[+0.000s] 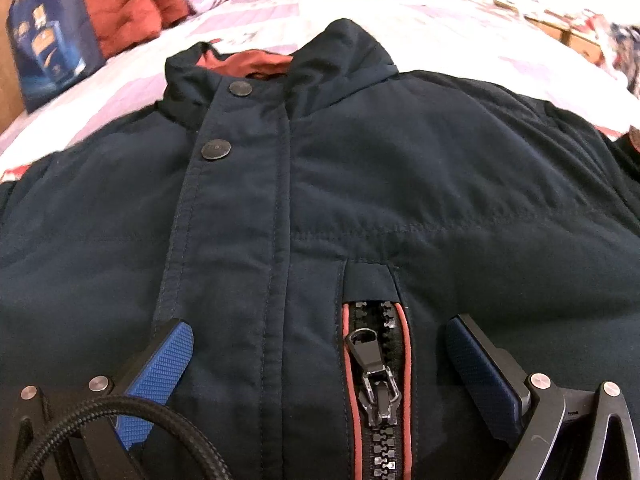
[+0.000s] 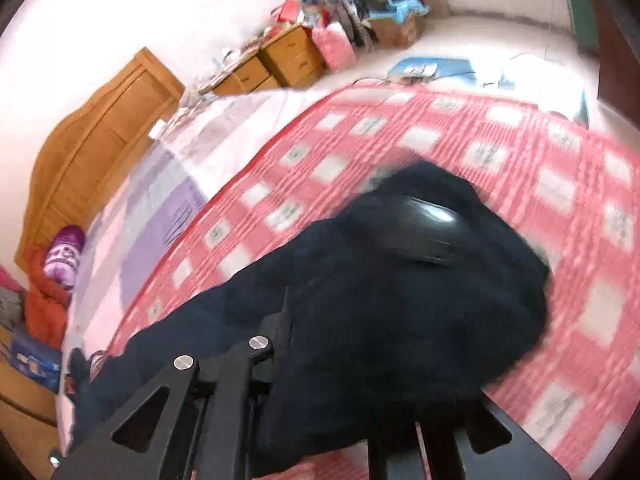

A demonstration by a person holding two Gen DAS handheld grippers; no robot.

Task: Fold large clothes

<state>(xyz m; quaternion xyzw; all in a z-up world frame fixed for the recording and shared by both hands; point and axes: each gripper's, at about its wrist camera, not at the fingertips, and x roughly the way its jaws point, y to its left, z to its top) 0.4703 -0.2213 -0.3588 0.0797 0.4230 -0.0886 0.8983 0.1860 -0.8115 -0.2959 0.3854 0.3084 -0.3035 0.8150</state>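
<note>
A dark navy jacket (image 1: 360,184) lies front-up on the bed, collar away from me, with snap buttons (image 1: 216,149) and a red-trimmed chest pocket zipper (image 1: 378,376). My left gripper (image 1: 320,344) is open low over the jacket's chest, its blue pads (image 1: 160,364) apart on either side of the zipper. In the right wrist view, my right gripper (image 2: 360,384) is shut on a navy sleeve (image 2: 420,280) of the jacket, held up above the red checked bedspread (image 2: 460,140). The sleeve covers the fingertips. The view is motion-blurred.
A wooden headboard (image 2: 92,148) stands at the bed's far end. Orange cushions (image 1: 128,8) and a blue bag (image 1: 52,40) sit at the left. Wooden drawers (image 2: 280,60) with clutter stand beyond the bed.
</note>
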